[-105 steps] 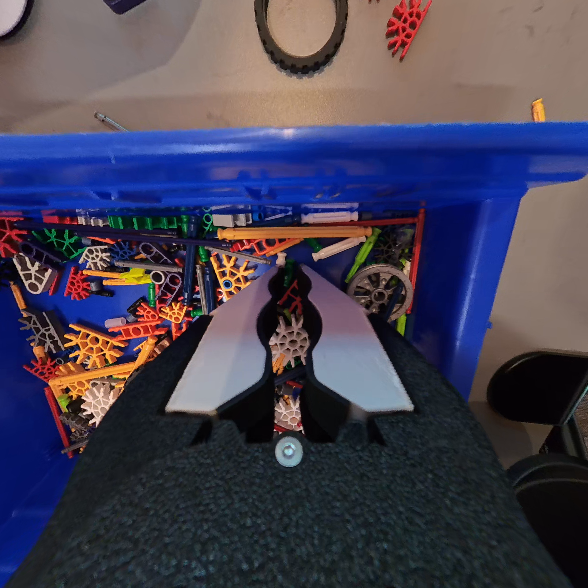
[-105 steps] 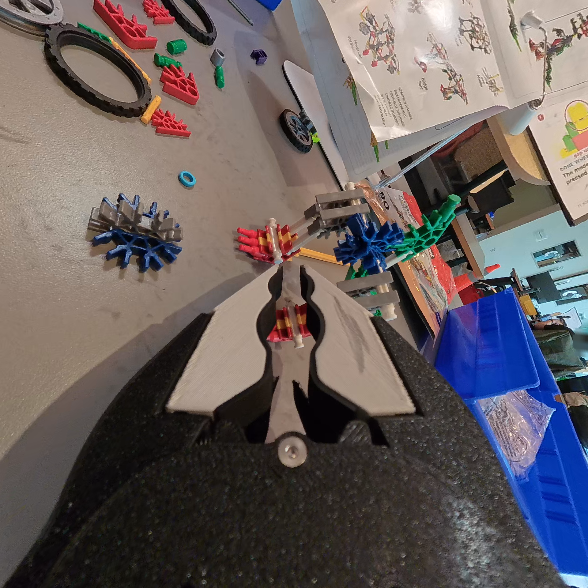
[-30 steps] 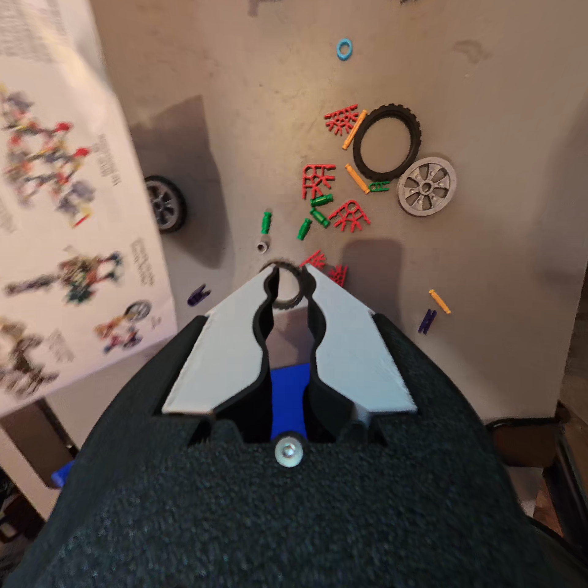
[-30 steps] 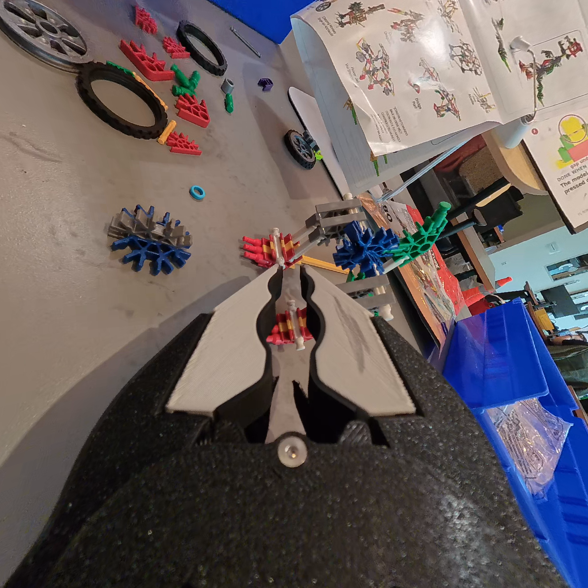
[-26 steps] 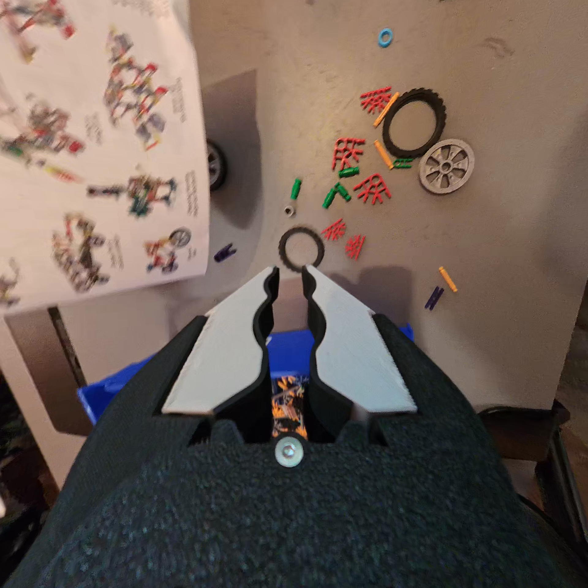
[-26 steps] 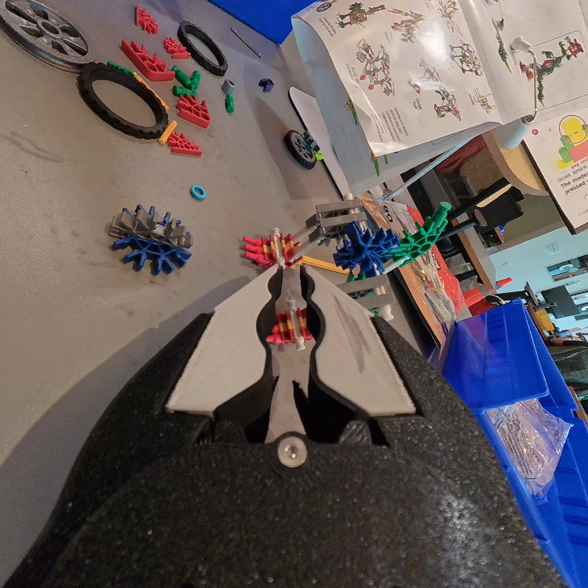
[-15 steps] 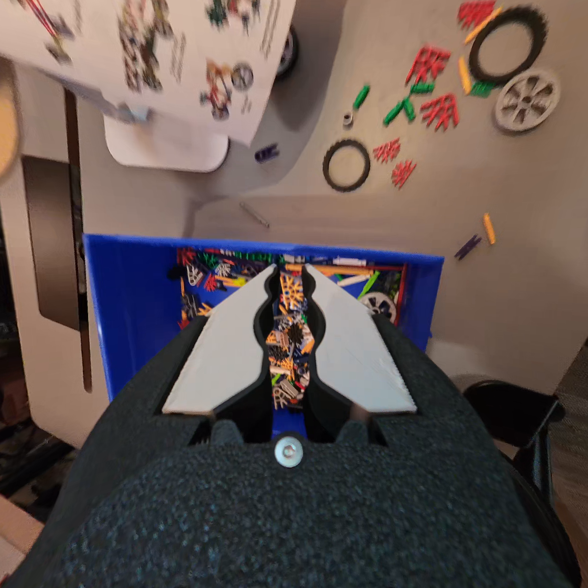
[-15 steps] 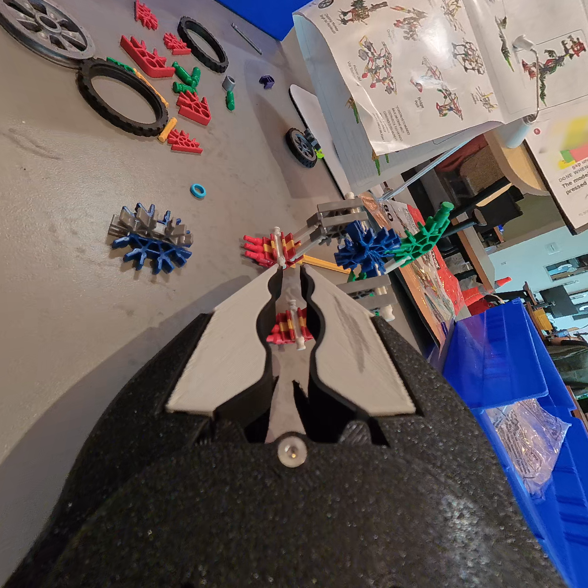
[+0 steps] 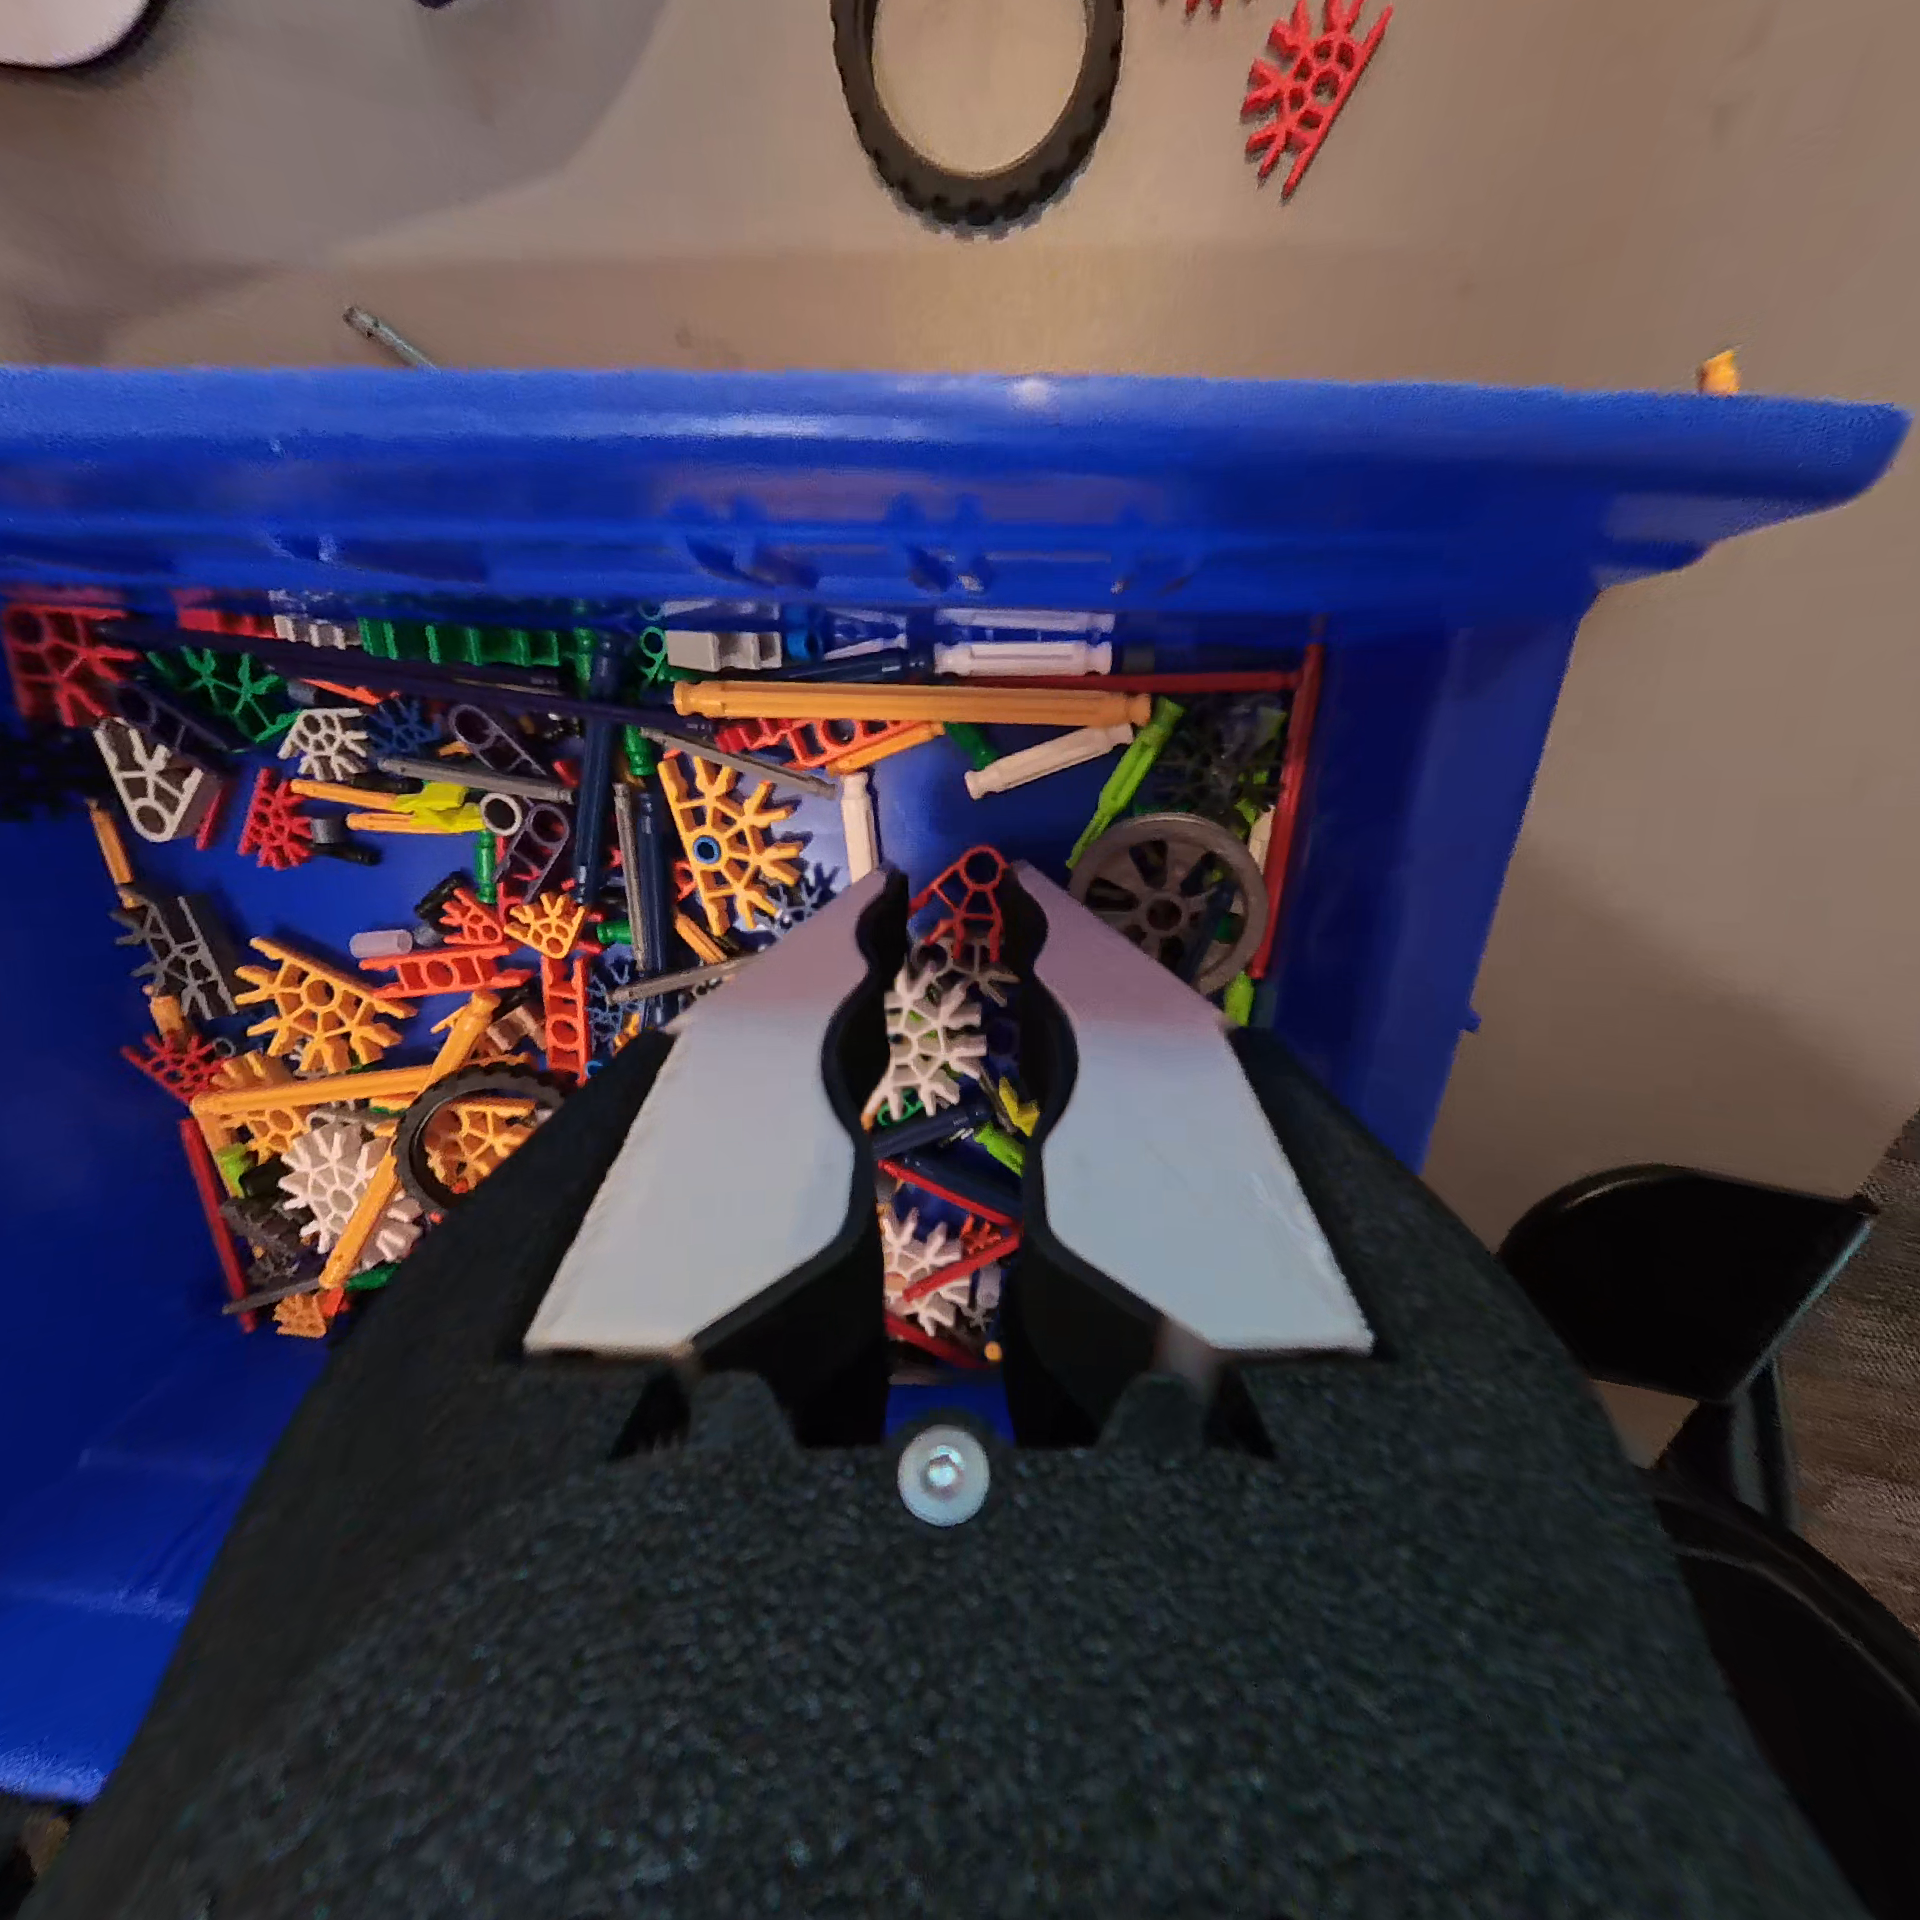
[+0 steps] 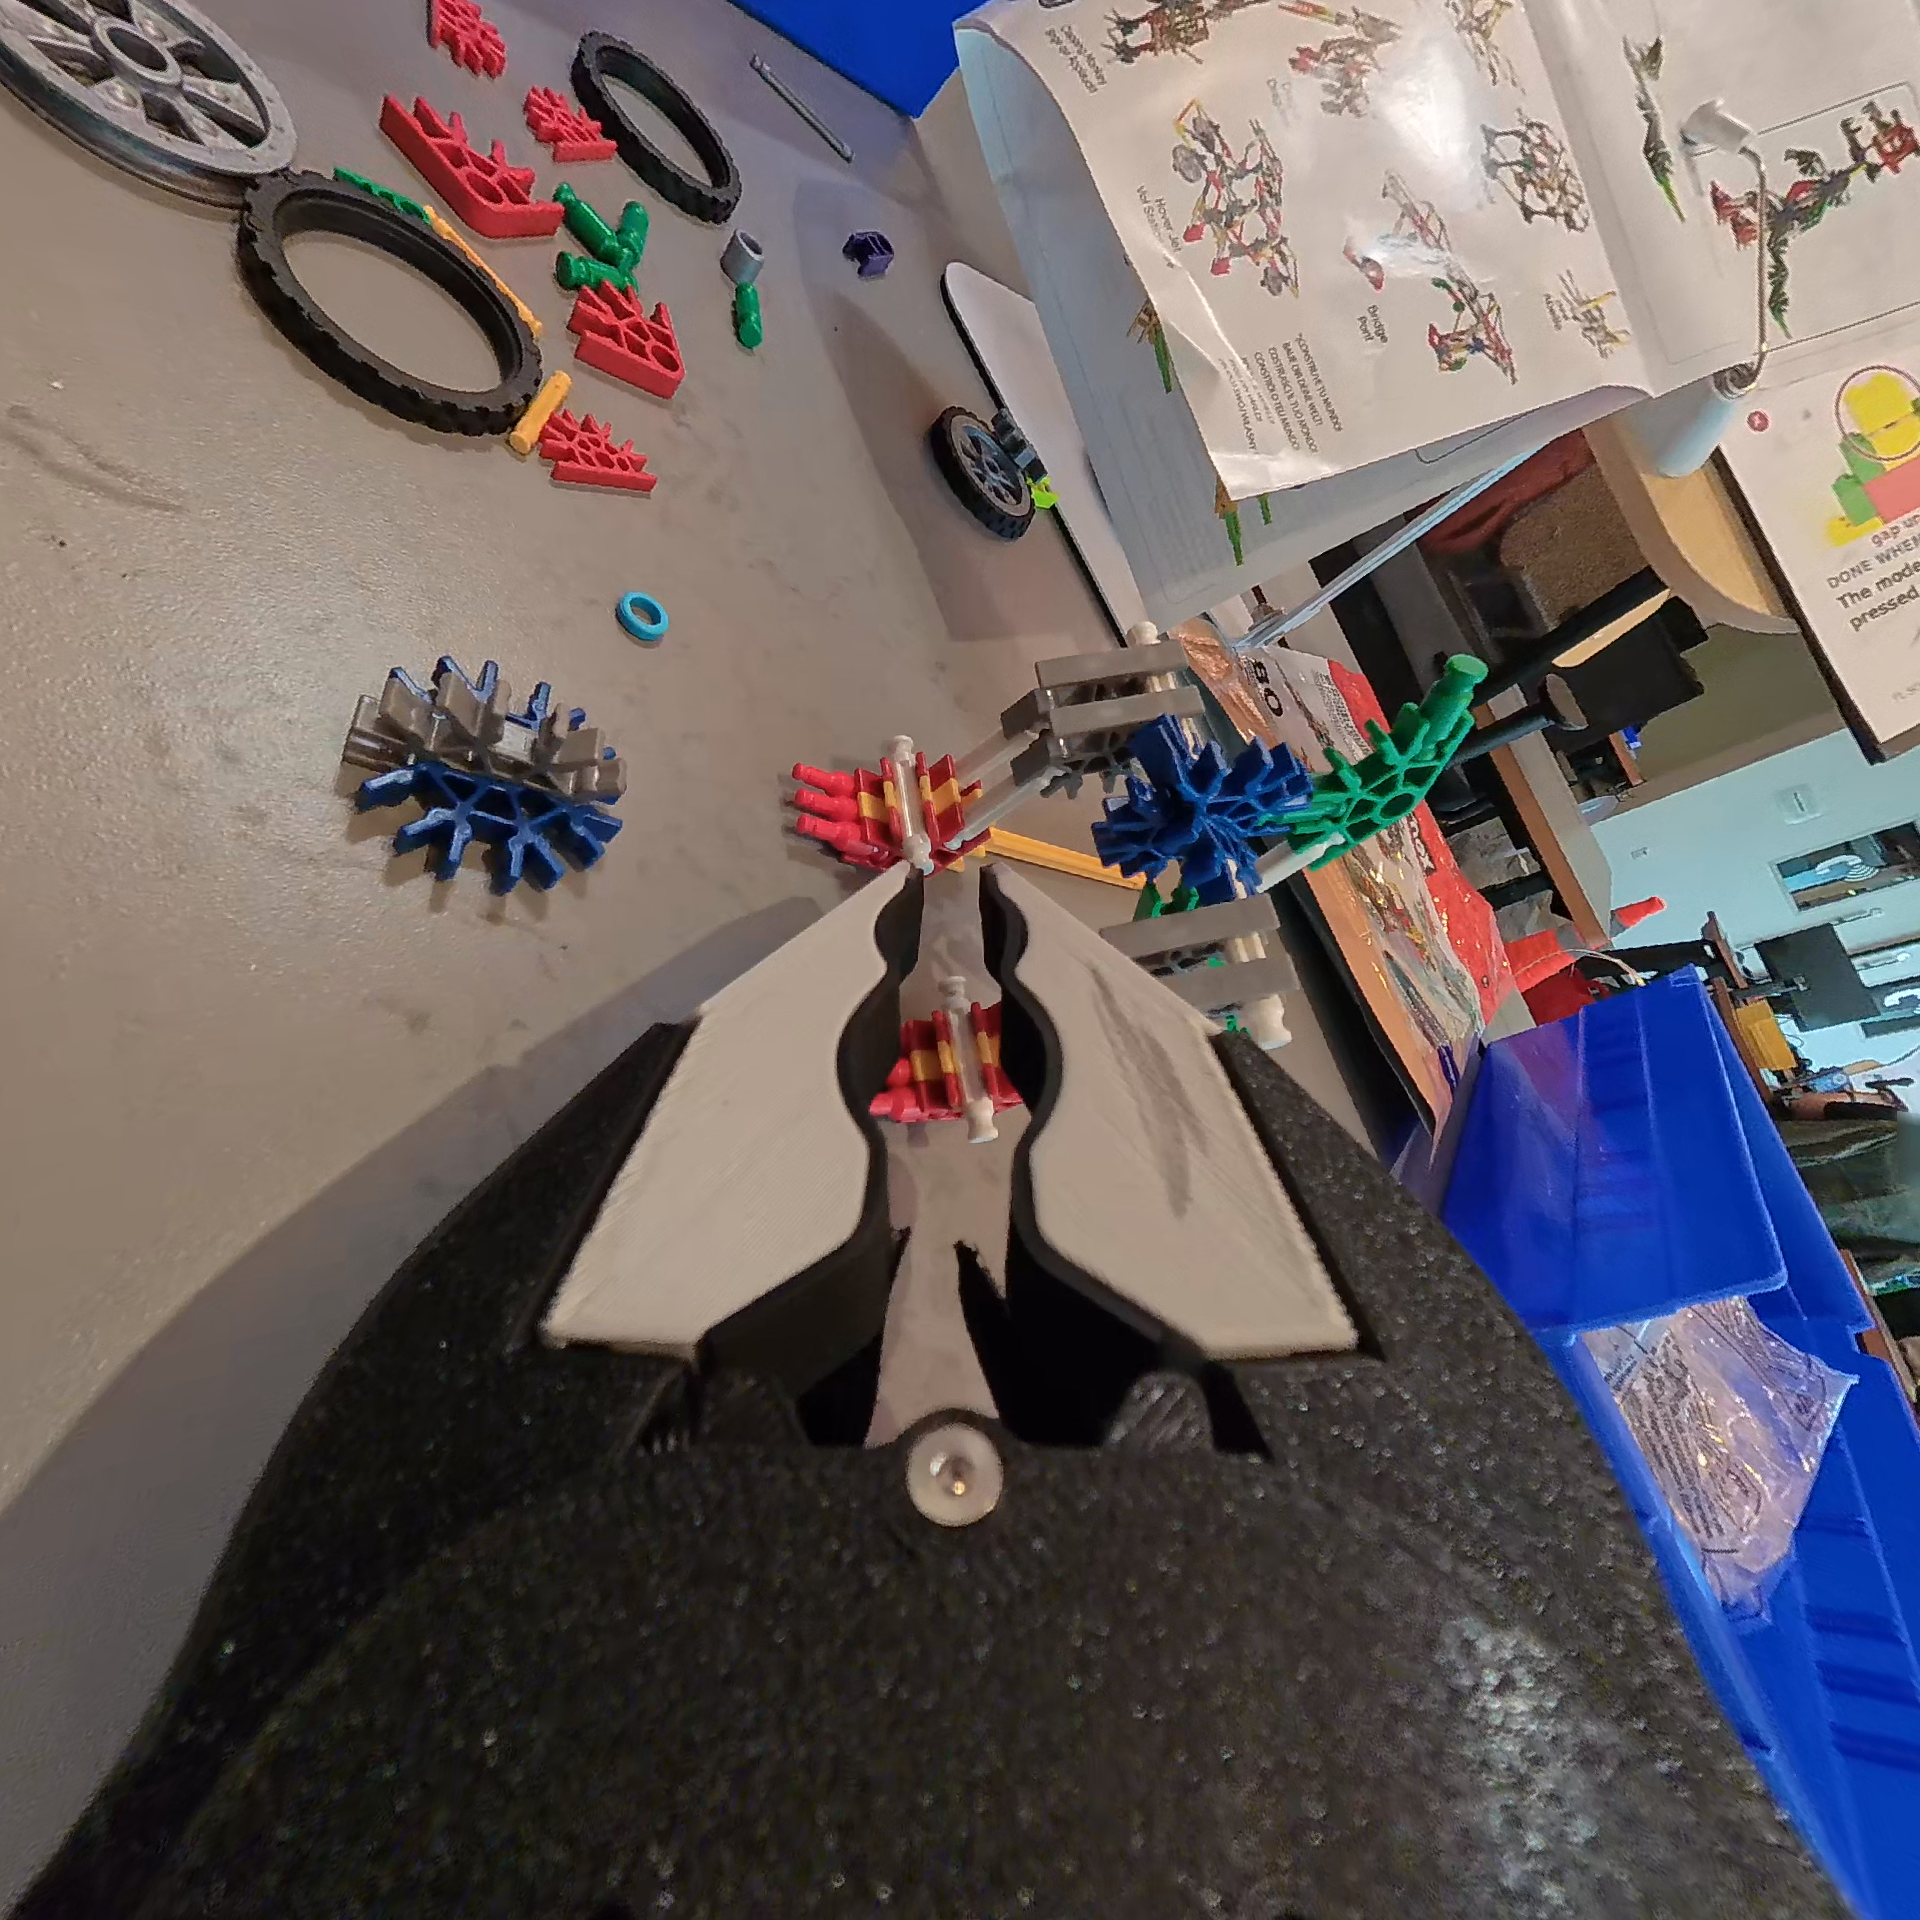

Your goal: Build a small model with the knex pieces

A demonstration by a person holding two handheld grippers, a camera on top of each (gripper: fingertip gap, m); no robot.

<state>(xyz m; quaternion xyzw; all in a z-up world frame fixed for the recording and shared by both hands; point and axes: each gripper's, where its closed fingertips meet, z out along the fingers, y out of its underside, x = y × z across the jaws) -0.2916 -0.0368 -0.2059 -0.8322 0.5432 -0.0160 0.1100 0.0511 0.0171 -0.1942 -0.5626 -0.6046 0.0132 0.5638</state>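
Red-and-yellow plastic connector cluster (image 10: 943,1060) on a white rod, part of a built toy model, sits clenched between the right tongs (image 10: 951,883) over the grey counter (image 10: 208,935). Left tongs (image 9: 951,894) hang released, gripping nothing, above a blue plastic bin (image 9: 935,488) of loose building pieces; a white snowflake connector (image 9: 925,1039) lies below their gap.

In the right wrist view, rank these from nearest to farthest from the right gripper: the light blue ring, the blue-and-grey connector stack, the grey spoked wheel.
From the right gripper:
1. Blue-and-grey connector stack, on the table to the left of the tips.
2. Light blue ring, beyond the stack.
3. Grey spoked wheel, at the far upper left corner.
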